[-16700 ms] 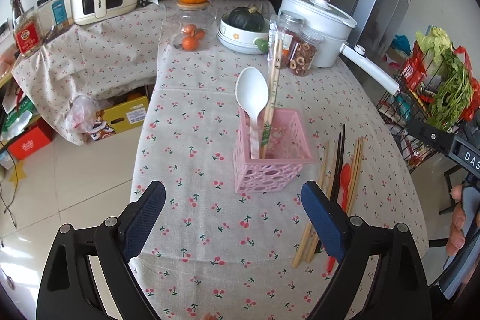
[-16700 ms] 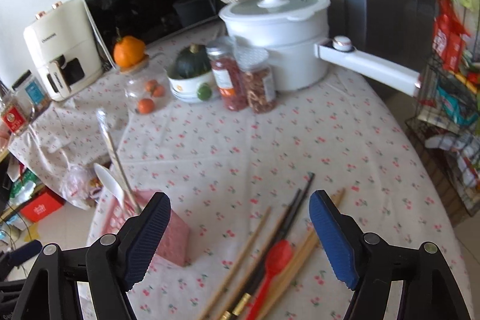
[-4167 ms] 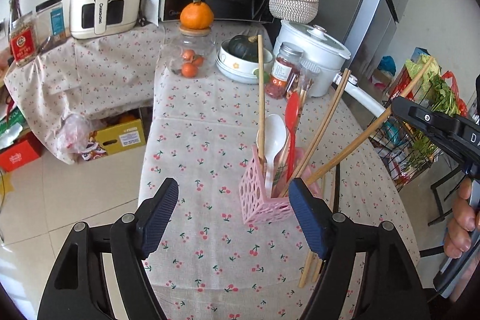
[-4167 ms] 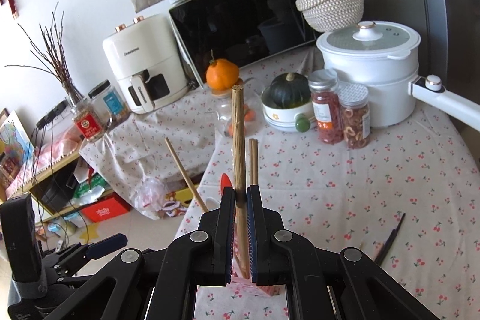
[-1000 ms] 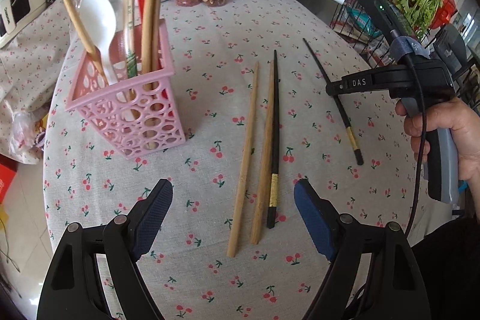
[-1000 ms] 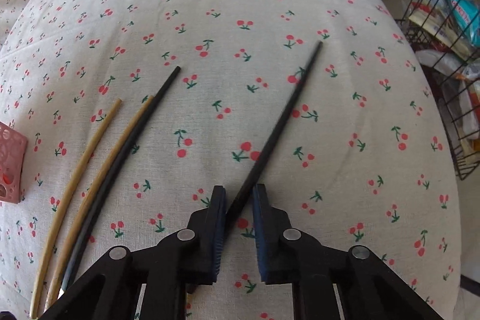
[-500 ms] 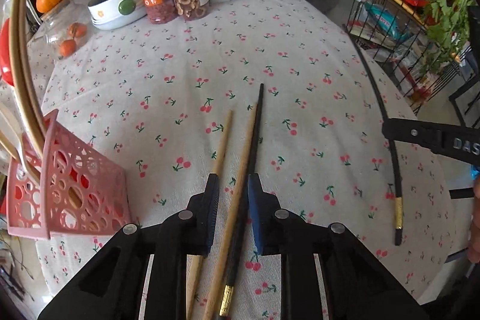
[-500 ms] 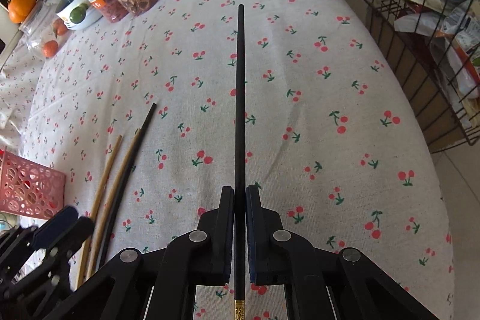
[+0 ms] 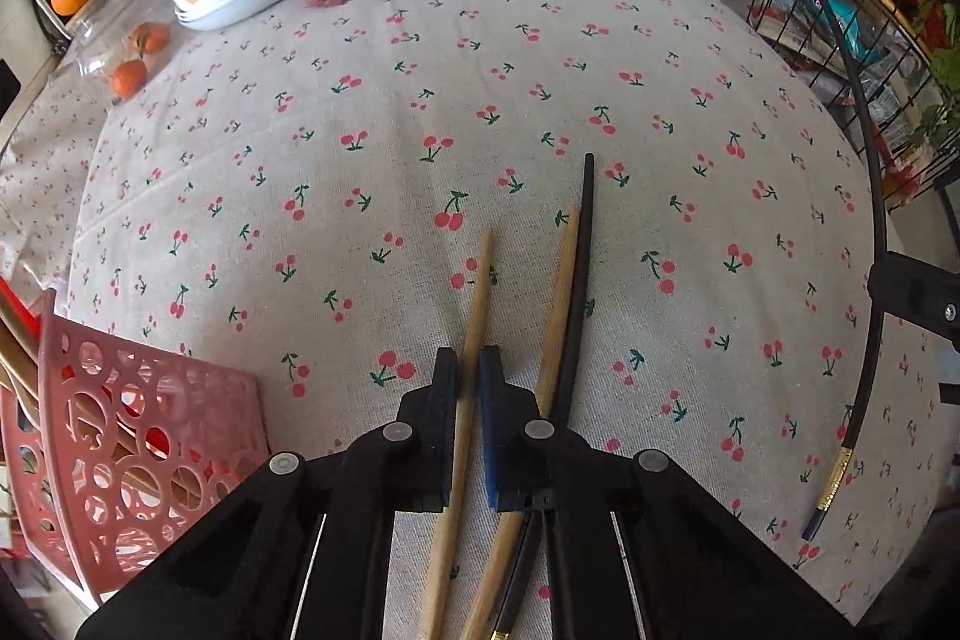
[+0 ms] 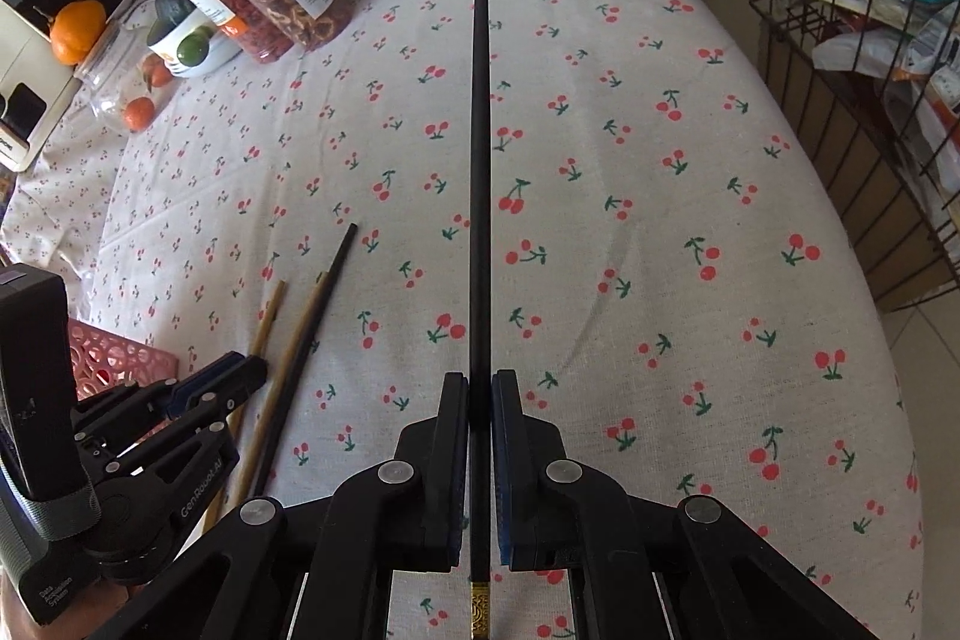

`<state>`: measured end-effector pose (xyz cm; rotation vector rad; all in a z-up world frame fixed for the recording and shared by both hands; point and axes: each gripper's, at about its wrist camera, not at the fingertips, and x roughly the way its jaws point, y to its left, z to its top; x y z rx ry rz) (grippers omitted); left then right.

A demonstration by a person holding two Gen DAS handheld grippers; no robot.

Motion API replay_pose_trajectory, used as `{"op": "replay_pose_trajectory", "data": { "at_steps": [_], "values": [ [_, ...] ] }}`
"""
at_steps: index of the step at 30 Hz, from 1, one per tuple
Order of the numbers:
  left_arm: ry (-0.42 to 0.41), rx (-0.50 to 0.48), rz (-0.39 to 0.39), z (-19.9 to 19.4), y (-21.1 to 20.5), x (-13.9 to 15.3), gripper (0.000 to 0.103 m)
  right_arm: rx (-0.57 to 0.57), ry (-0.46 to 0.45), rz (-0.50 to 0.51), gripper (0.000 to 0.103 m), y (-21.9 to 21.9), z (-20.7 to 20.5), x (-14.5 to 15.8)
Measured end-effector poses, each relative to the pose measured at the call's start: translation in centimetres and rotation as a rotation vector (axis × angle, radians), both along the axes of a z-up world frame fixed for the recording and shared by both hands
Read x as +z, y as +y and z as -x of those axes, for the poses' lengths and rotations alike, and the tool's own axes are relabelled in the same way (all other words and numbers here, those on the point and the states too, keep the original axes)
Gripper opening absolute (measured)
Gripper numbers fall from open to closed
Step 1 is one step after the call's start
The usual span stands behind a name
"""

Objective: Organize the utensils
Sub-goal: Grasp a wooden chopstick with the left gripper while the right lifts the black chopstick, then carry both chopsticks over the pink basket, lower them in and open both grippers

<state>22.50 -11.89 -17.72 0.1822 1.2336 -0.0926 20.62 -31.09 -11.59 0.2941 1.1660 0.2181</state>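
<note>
On the cloth, left claw [image 9: 468,370] now pinches a wooden chopstick [image 9: 477,292]; right claw [image 10: 479,382] keeps its black chopstick [image 10: 480,160].

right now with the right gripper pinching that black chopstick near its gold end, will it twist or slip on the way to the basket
The black chopstick looks stiff: it juts straight out, unsagging. Most of its length lies ahead of the right gripper, so it may pivot in the pads if swung fast. Its surface looks smooth and its body thin, so it could slide lengthwise when tilted upright over the pink basket.
</note>
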Motion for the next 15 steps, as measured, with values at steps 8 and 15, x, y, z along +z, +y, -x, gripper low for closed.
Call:
{"op": "replay_pose_trajectory", "data": {
  "at_steps": [8,15],
  "values": [
    [-0.129,-0.094,0.041,5.4,0.2,5.5,0.006,0.012,-0.097,-0.013,0.004,2.2,1.3,3.2],
    [-0.297,-0.14,0.138,11.7,3.0,11.2,0.006,0.003,-0.209,-0.053,0.005,3.5,4.7,7.2]
  ]
}}
